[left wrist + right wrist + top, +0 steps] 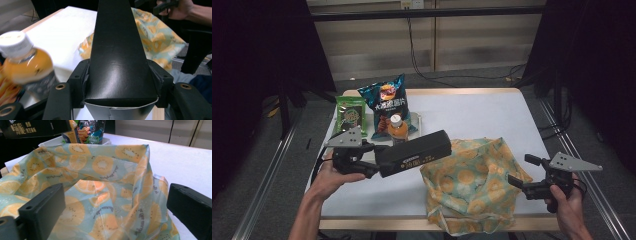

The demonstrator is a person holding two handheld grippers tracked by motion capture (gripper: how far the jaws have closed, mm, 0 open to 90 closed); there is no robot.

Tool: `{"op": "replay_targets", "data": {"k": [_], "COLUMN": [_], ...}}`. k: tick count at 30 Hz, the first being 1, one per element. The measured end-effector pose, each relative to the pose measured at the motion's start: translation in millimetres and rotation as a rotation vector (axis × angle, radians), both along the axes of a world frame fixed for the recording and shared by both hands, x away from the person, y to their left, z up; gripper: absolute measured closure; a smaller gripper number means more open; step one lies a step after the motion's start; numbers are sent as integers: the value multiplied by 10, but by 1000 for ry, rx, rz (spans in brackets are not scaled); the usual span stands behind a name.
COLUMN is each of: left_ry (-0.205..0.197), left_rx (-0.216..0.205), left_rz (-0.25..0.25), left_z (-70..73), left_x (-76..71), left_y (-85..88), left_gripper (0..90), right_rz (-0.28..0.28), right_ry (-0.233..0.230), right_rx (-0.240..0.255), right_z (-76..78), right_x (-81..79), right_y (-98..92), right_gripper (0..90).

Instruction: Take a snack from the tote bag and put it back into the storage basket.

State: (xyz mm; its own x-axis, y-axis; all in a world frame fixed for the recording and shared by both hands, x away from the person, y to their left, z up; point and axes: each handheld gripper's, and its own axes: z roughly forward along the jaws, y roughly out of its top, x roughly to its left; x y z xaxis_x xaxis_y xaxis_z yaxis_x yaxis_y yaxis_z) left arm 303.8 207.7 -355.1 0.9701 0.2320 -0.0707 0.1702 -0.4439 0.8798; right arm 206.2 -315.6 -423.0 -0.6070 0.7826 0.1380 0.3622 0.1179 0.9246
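High view: fixed overhead, faces forward and down on the whole table (492, 107). Left gripper view: close, along the black box (117, 50). Right gripper view: close over the fruit-print bag (100, 195). All views share that bag.

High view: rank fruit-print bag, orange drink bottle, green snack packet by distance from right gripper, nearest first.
From the right gripper:
1. Fruit-print bag, directly left of it.
2. Orange drink bottle, mid-table, behind the black box.
3. Green snack packet, far left.

Glossy box, soft cloth, slick packets.
The black box (117, 62) shone like smooth card; the fruit-print bag (472, 185) looked thin, creased cloth; the crisp packet (388, 102) gleamed foil-bright; the bottle (23, 62) was clear plastic.
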Motion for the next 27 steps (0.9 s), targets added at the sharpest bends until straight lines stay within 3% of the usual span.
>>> {"op": "replay_targets", "data": {"k": [12, 18, 23, 27], "left_ry": [10, 21, 35, 42], "left_rx": [52, 109, 95, 135], "left_rz": [34, 65, 89, 95], "left_z": [-106, -194, -248, -244], "left_x": [-62, 16, 62, 100], "left_y": [525, 829, 1024, 1149], "left_gripper": [433, 433, 432, 432], "right_rz": [12, 6, -3, -5], "right_ry": [3, 9, 10, 11], "right_rx": [-11, -15, -17, -16], "right_z": [-16, -36, -37, -39], "right_x": [49, 52, 59, 61], "right_y": [6, -9, -18, -21], "right_gripper": [13, 11, 10, 10]}}
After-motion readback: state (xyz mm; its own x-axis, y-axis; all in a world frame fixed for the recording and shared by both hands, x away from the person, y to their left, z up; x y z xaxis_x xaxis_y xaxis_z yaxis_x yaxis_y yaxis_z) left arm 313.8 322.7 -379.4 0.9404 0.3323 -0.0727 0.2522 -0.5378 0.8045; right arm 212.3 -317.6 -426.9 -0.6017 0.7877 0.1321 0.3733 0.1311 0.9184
